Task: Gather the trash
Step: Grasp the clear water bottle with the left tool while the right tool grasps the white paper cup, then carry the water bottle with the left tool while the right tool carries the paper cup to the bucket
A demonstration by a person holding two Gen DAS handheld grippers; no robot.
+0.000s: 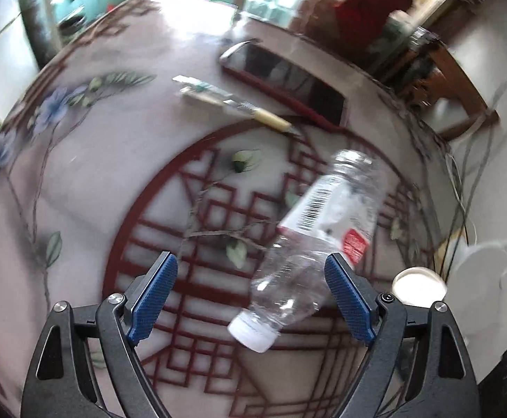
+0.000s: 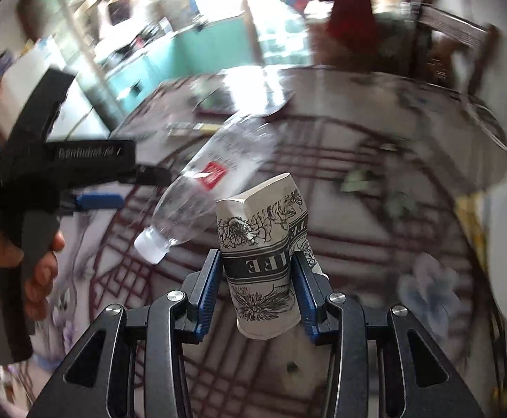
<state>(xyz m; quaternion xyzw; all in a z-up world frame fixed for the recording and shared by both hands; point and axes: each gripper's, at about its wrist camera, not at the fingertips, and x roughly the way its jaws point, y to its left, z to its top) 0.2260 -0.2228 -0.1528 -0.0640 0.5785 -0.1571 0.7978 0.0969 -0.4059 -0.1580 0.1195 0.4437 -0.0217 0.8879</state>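
A clear empty plastic bottle [image 1: 309,244] with a white cap and a red-and-white label lies on the patterned table [image 1: 114,160], cap toward me. My left gripper [image 1: 251,296] is open, its blue pads either side of the bottle's lower half without touching it. The bottle also shows in the right wrist view [image 2: 215,181], with the left gripper [image 2: 96,188] held in a hand beside it. My right gripper [image 2: 256,289] is shut on a crushed paper cup [image 2: 263,254] with black flower print, held above the table.
A phone in a red case [image 1: 284,83] and a pen-like knife [image 1: 239,104] lie further back on the table. A white round lid [image 1: 419,287] and a white bin-like object [image 1: 479,271] sit at the right edge. Wooden chairs [image 2: 455,55] stand beyond.
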